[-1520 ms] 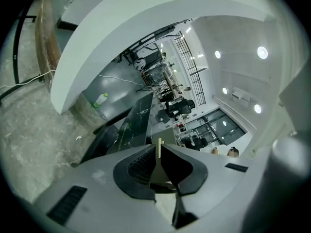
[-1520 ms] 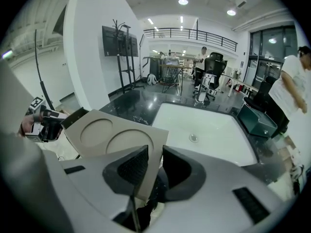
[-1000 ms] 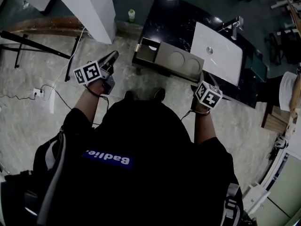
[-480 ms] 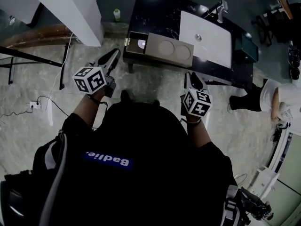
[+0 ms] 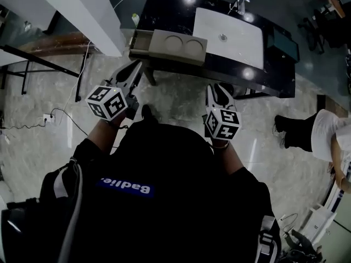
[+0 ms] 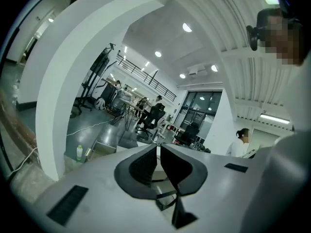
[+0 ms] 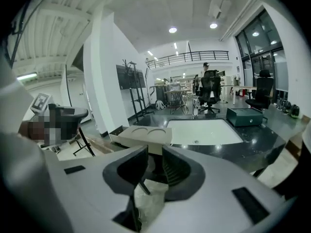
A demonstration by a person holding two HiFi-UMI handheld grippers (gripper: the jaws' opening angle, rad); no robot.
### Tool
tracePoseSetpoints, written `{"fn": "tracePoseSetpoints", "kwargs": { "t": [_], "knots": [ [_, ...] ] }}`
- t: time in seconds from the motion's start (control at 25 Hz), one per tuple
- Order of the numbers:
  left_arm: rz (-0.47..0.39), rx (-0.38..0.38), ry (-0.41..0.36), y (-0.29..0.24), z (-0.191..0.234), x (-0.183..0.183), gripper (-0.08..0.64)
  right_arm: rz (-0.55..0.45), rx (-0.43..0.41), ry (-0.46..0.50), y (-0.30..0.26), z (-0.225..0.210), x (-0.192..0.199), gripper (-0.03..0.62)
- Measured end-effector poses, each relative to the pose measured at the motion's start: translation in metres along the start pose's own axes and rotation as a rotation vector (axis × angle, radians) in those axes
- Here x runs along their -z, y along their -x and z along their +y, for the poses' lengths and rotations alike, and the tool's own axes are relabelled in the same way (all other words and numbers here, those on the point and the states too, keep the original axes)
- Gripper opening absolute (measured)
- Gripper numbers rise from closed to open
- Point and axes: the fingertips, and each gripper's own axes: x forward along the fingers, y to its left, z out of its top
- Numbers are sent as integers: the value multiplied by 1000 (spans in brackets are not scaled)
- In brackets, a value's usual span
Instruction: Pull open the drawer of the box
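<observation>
the flat tan box with two round dents [image 5: 174, 44] sits on the shiny black table [image 5: 164, 10], well away from both grippers. its small drawer [image 5: 139, 39] looks pulled out already. left gripper [image 5: 133, 69] jaws are almost together and right gripper [image 5: 218, 89] jaws a bit apart, both empty. i think little is left to do.

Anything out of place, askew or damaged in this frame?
Nothing looks spilled or broken. The one thing out of line is the drawer, standing open at the left end of the box on the table. The left gripper and right gripper hang short of it, touching nothing.
</observation>
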Motion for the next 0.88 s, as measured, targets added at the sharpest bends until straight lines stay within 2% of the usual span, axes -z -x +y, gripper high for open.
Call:
{"fn": "tracePoseSetpoints", "kwargs": {
  "t": [0.16, 0.28, 0.4, 0.52, 0.72, 0.88],
  "knots": [
    [-4, -60, -130, 6, -64, 23, 26, -44, -56, -46, 45, -22, 13, 80],
    [34, -67, -175, 18, -104, 48, 26, -58, -121, -63, 68, -19, 25, 80],
    [86, -35, -194, 28, -140, 77, 26, -56, -182, -74, 85, -8, 37, 80],
    [114, 22, -253, 36, -172, 92, 25, -70, -218, -73, 98, 8, 40, 80],
    [122, 93, -341, 52, -194, 98, 2, -146, -243, -8, 123, 44, 28, 80],
    [105, 151, -403, 69, -199, 89, 2, -210, -236, 58, 137, 73, 12, 80]
  ]
}}
